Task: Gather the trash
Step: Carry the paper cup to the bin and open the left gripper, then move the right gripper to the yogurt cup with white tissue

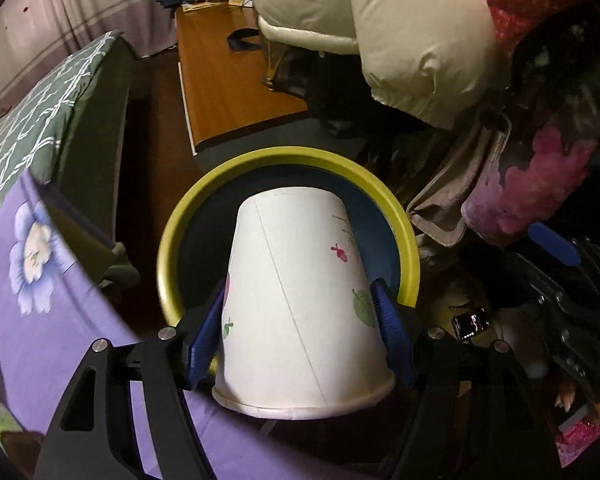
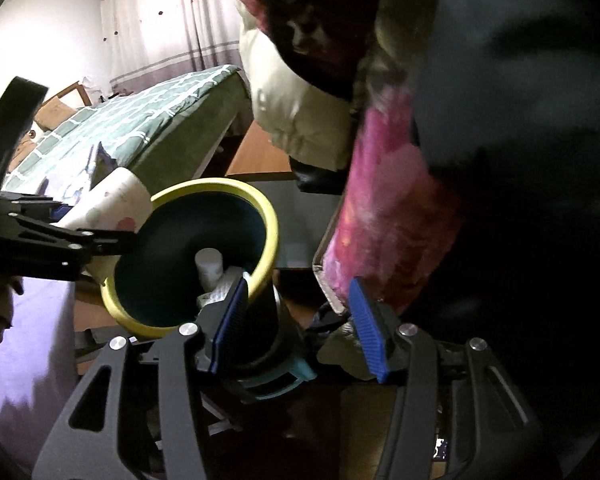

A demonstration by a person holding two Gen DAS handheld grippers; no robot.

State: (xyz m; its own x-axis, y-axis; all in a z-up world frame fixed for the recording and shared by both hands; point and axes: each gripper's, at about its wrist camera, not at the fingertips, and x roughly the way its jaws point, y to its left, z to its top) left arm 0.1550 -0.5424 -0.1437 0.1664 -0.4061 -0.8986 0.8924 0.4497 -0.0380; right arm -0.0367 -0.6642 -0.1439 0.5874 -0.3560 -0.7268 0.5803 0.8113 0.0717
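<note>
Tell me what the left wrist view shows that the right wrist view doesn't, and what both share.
Left wrist only: the left gripper shut on the paper cup, held upside down with its base toward the bin, and the cup's leaf and fruit prints. Right wrist only: white trash already inside the bin, and the right gripper with jaws open, one blue pad at the bin's rim. Both: bin, cup, green bed quilt.
</note>
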